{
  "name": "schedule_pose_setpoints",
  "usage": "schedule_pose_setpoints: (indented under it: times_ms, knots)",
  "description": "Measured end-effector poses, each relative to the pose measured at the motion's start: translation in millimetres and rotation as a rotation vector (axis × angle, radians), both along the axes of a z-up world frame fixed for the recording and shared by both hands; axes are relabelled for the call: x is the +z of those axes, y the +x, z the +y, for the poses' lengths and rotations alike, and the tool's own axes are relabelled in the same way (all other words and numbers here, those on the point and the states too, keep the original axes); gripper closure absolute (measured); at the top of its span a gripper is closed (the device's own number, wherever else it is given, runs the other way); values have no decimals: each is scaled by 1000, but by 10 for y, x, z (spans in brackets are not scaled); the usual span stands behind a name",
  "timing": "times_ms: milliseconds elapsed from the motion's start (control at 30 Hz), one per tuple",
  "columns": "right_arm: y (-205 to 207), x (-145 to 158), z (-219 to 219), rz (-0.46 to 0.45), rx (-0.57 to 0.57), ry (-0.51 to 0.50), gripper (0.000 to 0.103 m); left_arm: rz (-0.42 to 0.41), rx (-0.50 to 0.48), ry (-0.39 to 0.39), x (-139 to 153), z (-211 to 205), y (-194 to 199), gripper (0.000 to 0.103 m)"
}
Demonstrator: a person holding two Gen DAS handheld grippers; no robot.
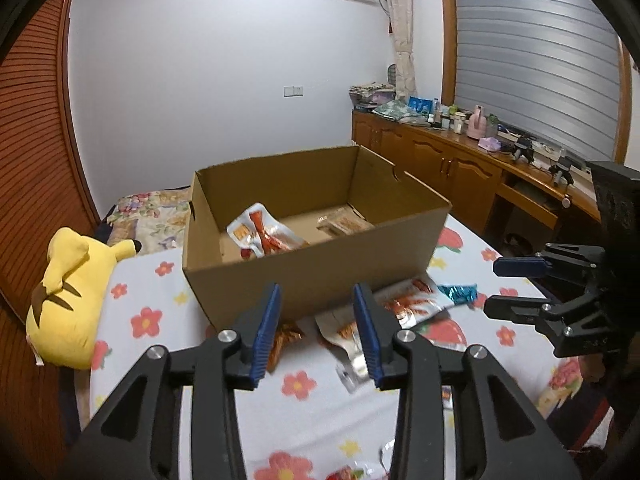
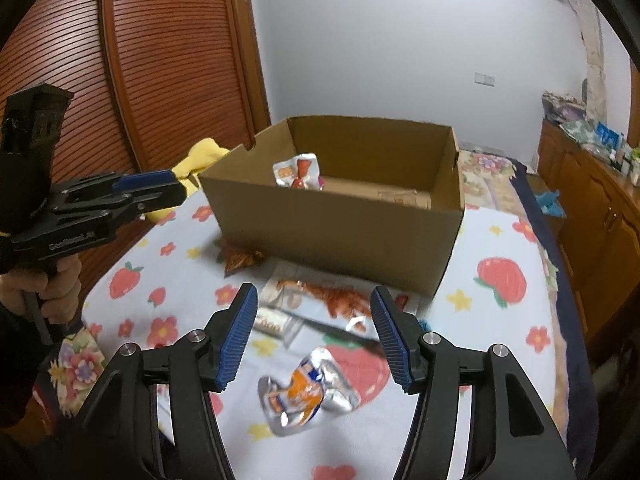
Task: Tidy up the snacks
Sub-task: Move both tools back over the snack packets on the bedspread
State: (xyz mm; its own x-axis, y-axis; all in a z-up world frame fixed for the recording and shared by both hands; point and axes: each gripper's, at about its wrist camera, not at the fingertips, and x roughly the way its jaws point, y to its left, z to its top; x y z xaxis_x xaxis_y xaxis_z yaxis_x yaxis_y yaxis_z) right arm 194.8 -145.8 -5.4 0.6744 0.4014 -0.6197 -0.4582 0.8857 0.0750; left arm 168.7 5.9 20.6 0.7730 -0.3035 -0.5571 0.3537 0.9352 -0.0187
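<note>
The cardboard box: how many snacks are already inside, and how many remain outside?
Done: the cardboard box holds two snack packets. In hand: nothing; left gripper and right gripper are open and empty. Left: several packets on the bedspread, including an orange-and-silver packet.

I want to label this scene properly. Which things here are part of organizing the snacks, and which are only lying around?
Part of the job:
- cardboard box
- snack packets already in the box
- orange and silver packet
- white packets before the box
- brown packet

Only lying around:
- yellow plush toy
- clutter on the wooden sideboard
</note>
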Motion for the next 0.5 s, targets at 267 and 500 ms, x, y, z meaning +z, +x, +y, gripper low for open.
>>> schedule_pose_setpoints:
  times_ms: [267,500]
  knots:
    - [-214,-226,-46,26,-19,17,40,33,-18,10,-250,-12,-309,40]
    - [-299,-467,-77,57,-35,11,40,61,-18,23,-520,1,-551,39]
